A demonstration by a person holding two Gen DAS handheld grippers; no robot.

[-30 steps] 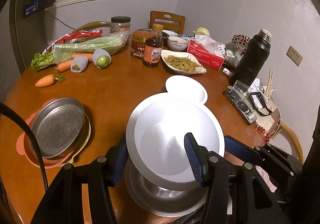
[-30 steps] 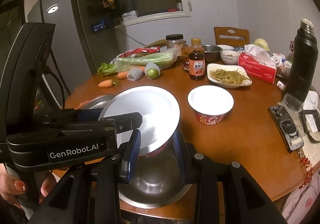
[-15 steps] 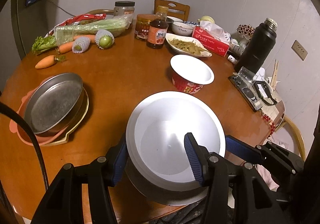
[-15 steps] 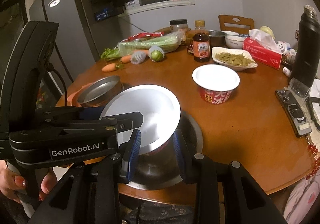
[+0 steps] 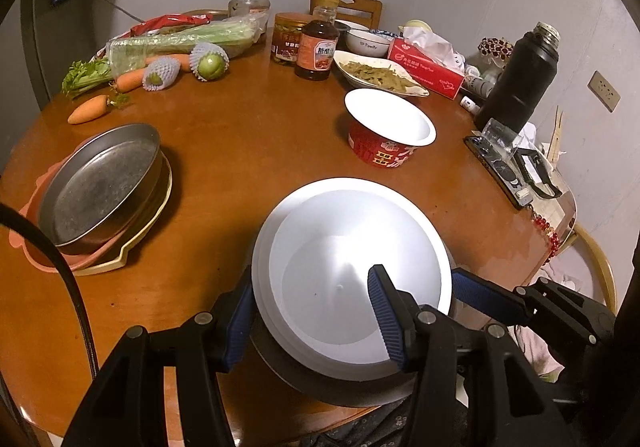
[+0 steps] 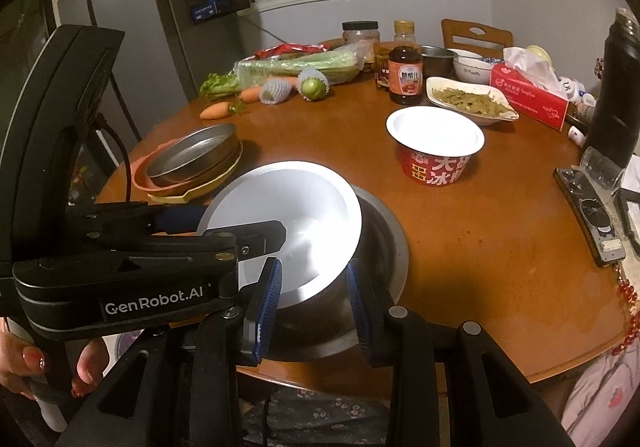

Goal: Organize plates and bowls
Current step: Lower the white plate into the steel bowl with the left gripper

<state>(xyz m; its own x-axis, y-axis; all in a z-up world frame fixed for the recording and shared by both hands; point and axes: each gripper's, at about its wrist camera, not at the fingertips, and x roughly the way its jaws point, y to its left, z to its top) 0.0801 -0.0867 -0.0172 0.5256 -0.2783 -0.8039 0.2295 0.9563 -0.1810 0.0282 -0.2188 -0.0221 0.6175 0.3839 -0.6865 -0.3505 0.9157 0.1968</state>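
White bowl (image 5: 352, 279) has sunk from mid-air into the steel basin (image 5: 340, 387) near the table (image 5: 248, 151) edge. From the left wrist, the left gripper (image 5: 312, 319) is clamped across its rim. From the right wrist, the right gripper (image 6: 314, 301) pinches the opposite rim (image 6: 312, 279), clenched narrow. So it's nearly nested, letting go looks next.
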